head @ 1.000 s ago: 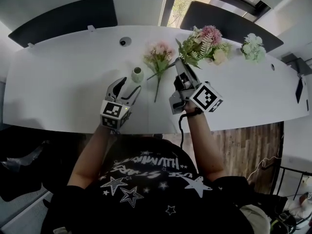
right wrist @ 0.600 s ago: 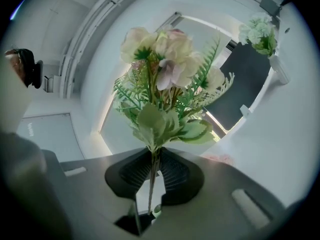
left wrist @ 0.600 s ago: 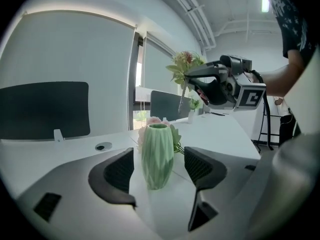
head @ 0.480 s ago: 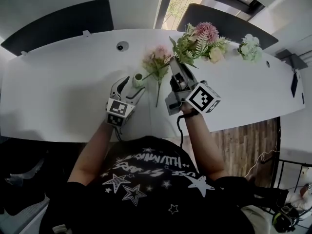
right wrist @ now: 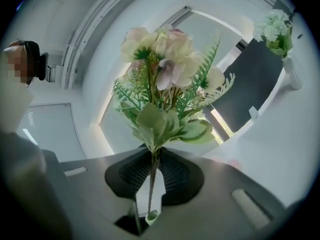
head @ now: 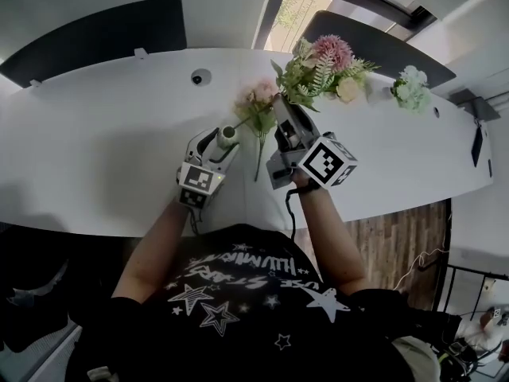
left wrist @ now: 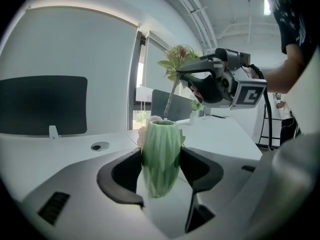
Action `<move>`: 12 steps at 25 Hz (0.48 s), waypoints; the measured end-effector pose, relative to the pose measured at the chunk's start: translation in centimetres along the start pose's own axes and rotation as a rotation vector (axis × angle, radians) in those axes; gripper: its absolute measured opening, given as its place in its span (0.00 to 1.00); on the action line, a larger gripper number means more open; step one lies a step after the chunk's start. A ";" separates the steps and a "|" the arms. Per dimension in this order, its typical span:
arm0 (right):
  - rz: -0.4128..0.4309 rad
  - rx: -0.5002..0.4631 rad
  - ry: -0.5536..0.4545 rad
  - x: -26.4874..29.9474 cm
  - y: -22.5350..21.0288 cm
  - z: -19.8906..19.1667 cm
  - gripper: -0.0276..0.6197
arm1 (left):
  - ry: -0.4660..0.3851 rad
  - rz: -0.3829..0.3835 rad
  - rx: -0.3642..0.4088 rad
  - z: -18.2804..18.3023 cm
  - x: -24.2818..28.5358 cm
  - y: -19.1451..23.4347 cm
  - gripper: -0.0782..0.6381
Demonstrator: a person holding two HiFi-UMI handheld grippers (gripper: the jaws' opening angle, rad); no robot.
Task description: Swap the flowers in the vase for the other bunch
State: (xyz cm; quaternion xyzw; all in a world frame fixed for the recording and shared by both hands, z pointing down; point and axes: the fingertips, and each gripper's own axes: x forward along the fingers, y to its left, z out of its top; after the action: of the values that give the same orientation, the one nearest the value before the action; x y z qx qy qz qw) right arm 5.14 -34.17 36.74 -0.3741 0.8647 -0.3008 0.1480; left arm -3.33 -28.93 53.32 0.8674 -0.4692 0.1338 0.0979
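Note:
A small ribbed green vase (head: pixel 227 135) stands empty on the white table (head: pixel 95 150). My left gripper (head: pixel 223 140) has the vase (left wrist: pixel 161 156) between its closing jaws, and both pads touch its sides. My right gripper (head: pixel 283 108) is shut on the stem of a mixed bunch with pink and cream blooms and green fern (head: pixel 322 68), held upright in the air just right of the vase. In the right gripper view the bunch (right wrist: pixel 165 84) rises from the jaws. A pink bunch (head: pixel 256 108) lies flat on the table behind the vase.
A white-green bunch in a small white vase (head: pixel 412 84) stands at the table's far right. A round cable grommet (head: pixel 196 77) sits at the back left. Dark chair backs (head: pixel 95 34) line the far edge. The near table edge runs under my forearms.
My left gripper has moved forward to the vase and now has it between its jaws. The right gripper has shifted a little left and up with the mixed bunch.

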 end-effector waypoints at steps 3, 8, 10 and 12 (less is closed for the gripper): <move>0.006 -0.013 0.023 0.5 0.0 -0.6 0.12 | -0.016 -0.003 0.005 0.3 0.0 0.0 0.45; 0.029 -0.057 0.064 1.4 0.6 -1.5 0.12 | -0.007 -0.011 0.008 0.4 -0.2 -0.3 0.45; 0.042 -0.096 0.084 1.7 0.9 -2.1 0.12 | -0.006 -0.006 0.007 0.3 -0.1 -0.2 0.45; 0.061 -0.150 0.105 1.9 1.2 -2.9 0.12 | -0.004 -0.006 0.003 0.1 -0.1 -0.2 0.45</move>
State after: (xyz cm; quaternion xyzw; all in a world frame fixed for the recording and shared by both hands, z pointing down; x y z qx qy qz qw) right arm 1.75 -33.74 38.18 -0.3414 0.9024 -0.2497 0.0829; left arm -3.22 -28.83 53.16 0.8693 -0.4666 0.1323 0.0957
